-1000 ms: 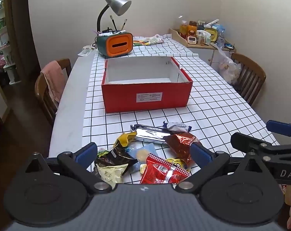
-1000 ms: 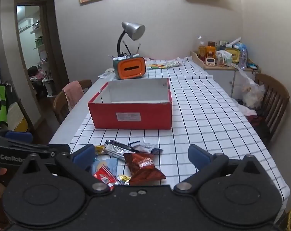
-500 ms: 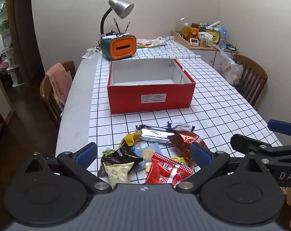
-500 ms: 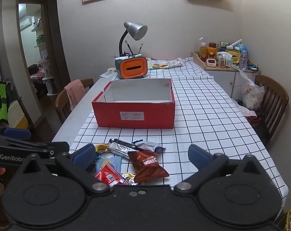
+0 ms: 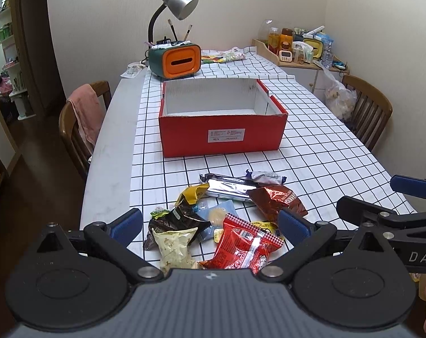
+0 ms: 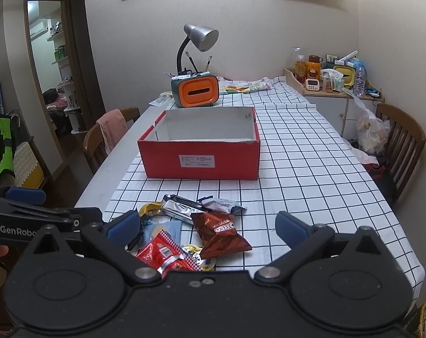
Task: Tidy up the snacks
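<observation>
A heap of snack packets lies at the near end of the checked table: a red packet [image 5: 242, 246], a brown Oreo bag [image 5: 277, 200], a pale popcorn bag [image 5: 174, 246], a dark bag [image 5: 176, 219] and a silver bar [image 5: 229, 188]. Behind the heap stands an open red box [image 5: 222, 136], white inside, with nothing in it. My left gripper [image 5: 210, 224] hovers open just above the near side of the heap. My right gripper [image 6: 207, 226] is open too, over the Oreo bag [image 6: 218, 233] and red packet [image 6: 163, 256]. Neither holds anything.
An orange-and-green organiser [image 5: 179, 60] with a grey desk lamp [image 5: 179, 4] stands behind the box. Wooden chairs flank the table, left [image 5: 80, 124] and right [image 5: 367, 112]. A cluttered side cabinet [image 6: 331, 84] is at the far right corner.
Both grippers have drifted slightly; the views shifted so the box and snacks sit a bit further right and lower. Both stayed open and no snack moved.
</observation>
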Tool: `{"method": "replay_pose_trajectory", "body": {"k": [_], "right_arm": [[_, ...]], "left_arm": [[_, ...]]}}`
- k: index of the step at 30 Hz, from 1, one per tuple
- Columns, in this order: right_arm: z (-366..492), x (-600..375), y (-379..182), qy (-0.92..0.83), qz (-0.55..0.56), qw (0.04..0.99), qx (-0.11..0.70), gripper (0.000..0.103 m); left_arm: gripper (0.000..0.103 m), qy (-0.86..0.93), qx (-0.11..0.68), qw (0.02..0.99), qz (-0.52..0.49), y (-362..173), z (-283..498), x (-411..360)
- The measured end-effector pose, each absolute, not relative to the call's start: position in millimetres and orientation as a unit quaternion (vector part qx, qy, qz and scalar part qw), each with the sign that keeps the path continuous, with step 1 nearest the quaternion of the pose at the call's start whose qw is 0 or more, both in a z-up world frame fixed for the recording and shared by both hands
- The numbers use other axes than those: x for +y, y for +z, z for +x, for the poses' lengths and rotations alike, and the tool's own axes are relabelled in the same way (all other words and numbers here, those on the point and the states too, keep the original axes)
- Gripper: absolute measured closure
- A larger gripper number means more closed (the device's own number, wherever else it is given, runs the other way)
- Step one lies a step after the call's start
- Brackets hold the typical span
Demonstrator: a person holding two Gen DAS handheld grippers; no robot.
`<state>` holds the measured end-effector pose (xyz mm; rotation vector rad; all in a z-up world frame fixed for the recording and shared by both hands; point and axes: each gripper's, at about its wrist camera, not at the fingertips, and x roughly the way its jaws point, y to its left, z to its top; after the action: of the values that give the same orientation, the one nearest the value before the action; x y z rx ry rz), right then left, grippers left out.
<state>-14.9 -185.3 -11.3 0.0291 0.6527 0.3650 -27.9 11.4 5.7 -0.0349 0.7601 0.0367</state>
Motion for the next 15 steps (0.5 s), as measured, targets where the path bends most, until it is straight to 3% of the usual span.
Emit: {"method": "replay_pose_trajectory", "body": {"k": [15], "right_arm": [[-20.0,-183.4,-7.4,0.178,0.004,0.931,0.319,0.0]], "left_arm": [[0.0,0.015,0.374,0.927,-0.03,3.4,-34.8,11.5]]}}
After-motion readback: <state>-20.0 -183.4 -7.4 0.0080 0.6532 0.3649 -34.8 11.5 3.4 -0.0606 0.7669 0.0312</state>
